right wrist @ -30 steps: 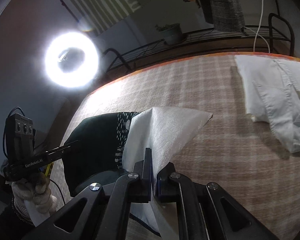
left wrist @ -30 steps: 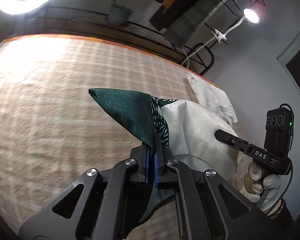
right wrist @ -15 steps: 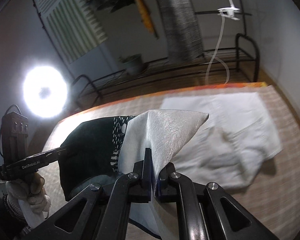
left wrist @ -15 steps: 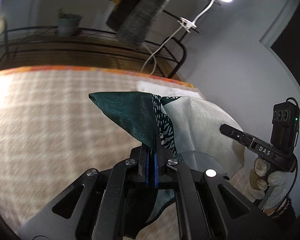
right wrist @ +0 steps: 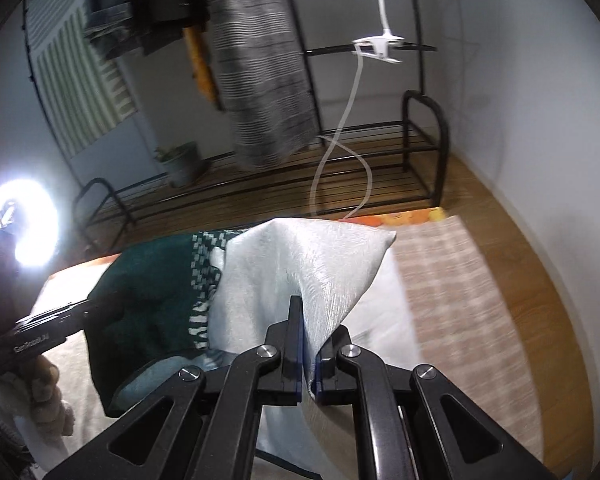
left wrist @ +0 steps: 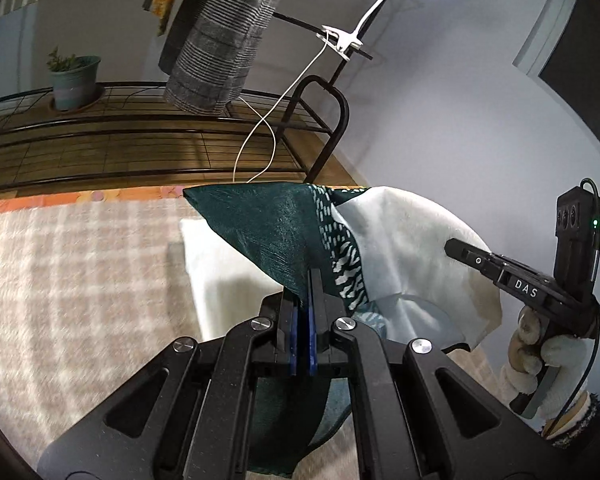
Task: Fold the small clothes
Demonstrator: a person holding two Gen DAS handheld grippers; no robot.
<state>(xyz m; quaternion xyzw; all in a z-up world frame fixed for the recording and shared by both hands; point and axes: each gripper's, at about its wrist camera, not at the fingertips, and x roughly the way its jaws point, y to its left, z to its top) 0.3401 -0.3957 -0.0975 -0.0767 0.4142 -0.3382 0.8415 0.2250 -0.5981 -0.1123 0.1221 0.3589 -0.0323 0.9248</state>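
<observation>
A green-and-white garment (left wrist: 300, 232) is hanging in the air between the two grippers, above a white cloth (right wrist: 388, 312) lying on the checked table (left wrist: 68, 280). The left gripper (left wrist: 303, 300) is pinching its green corner with closed jaws; the right gripper (right wrist: 306, 344) is clamping the white corner. A gloved hand (left wrist: 540, 364) is holding the right gripper.

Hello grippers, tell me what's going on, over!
Left gripper shut on the green-and-white garment, green corner. Right gripper shut on its white corner. Garment held up above white clothes on the checked cloth. Nothing blocking.
</observation>
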